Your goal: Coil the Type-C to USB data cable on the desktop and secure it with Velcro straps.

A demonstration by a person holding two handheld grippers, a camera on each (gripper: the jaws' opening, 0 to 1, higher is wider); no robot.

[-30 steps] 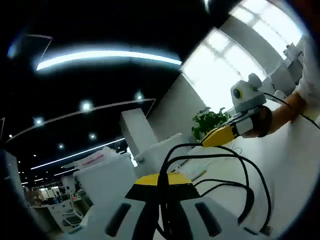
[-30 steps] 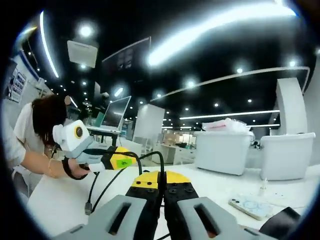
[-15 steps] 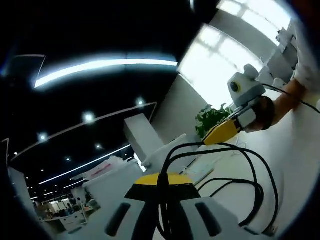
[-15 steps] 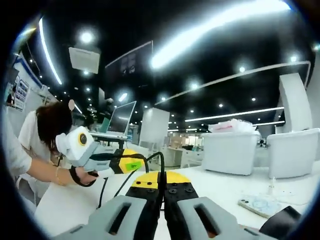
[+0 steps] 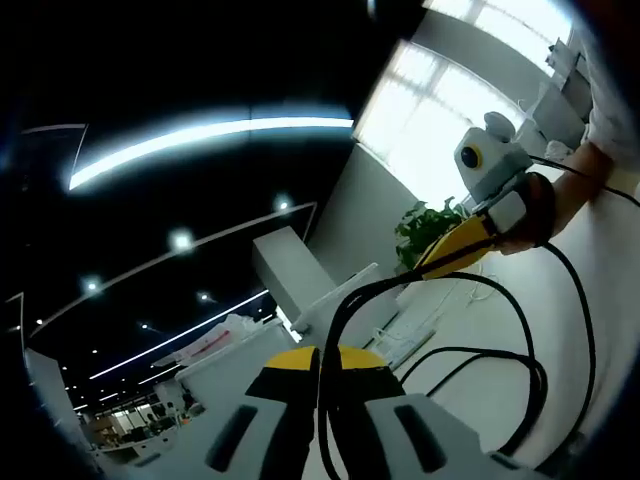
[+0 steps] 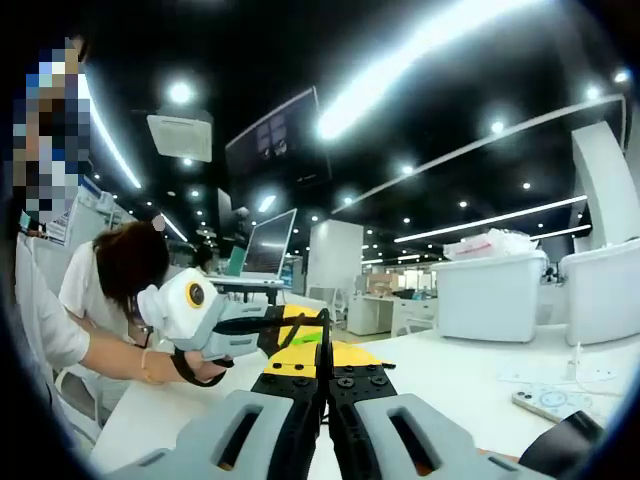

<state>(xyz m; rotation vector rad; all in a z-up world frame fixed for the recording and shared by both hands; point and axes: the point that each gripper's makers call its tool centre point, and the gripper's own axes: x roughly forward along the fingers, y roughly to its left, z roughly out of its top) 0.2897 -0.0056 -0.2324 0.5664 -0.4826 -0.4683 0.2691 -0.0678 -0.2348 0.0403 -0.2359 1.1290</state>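
Up close in the left gripper view, the left gripper (image 5: 322, 375) is sitting with its yellow-tipped jaws pressed together on the black data cable (image 5: 500, 375), which is coming up out of the pinch and looping off to the right in a couple of big slack curves over the white desktop (image 5: 600, 300). A bit further out along that cable, the right gripper (image 5: 450, 252) is reaching in from the right, a hand (image 5: 565, 195) wrapped around it, and the cable is running right up to its yellow tips.

Same deal in the right gripper view: the right gripper (image 6: 323, 372) is clamping its jaws shut on the cable (image 6: 322, 335), which is rising straight out from between them. Just past that the left gripper (image 6: 290, 328) is coming in from the left, held by a hand (image 6: 175, 365), with the cable stretching between the two.

Farther back on the desktop (image 6: 470, 375) a phone (image 6: 552, 402) is lying flat off to the right, and beyond it white bins (image 6: 492, 290) are standing. A person with dark hair (image 6: 115, 275) is leaning over at the left, and a monitor (image 6: 268, 243) is glowing way behind.
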